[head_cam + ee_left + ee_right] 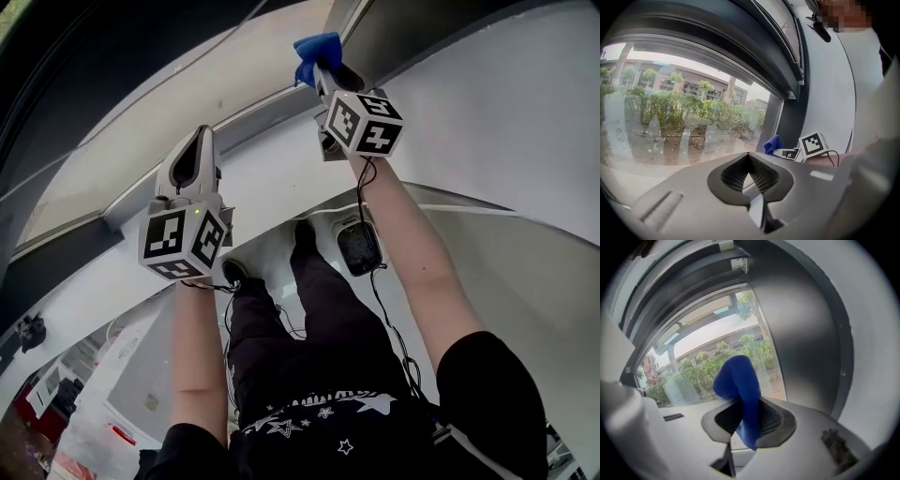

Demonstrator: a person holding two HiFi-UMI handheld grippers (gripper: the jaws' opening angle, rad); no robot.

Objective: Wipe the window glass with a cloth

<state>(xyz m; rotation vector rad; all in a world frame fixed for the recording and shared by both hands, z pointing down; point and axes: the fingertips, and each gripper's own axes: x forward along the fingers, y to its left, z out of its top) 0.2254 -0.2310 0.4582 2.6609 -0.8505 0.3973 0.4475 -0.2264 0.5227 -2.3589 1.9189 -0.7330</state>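
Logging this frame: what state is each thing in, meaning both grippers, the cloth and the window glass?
left gripper: fingers shut, nothing between them, held up by the window.
right gripper: shut on the blue cloth.
blue cloth: bunched, pinched between the fingers, its top bulging above them.
window glass: see-through, faintly streaked; whether the cloth touches it cannot be told.

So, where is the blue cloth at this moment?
In the head view the blue cloth is at the top, right of centre, held in the right gripper close to the window glass, beside its dark right frame.
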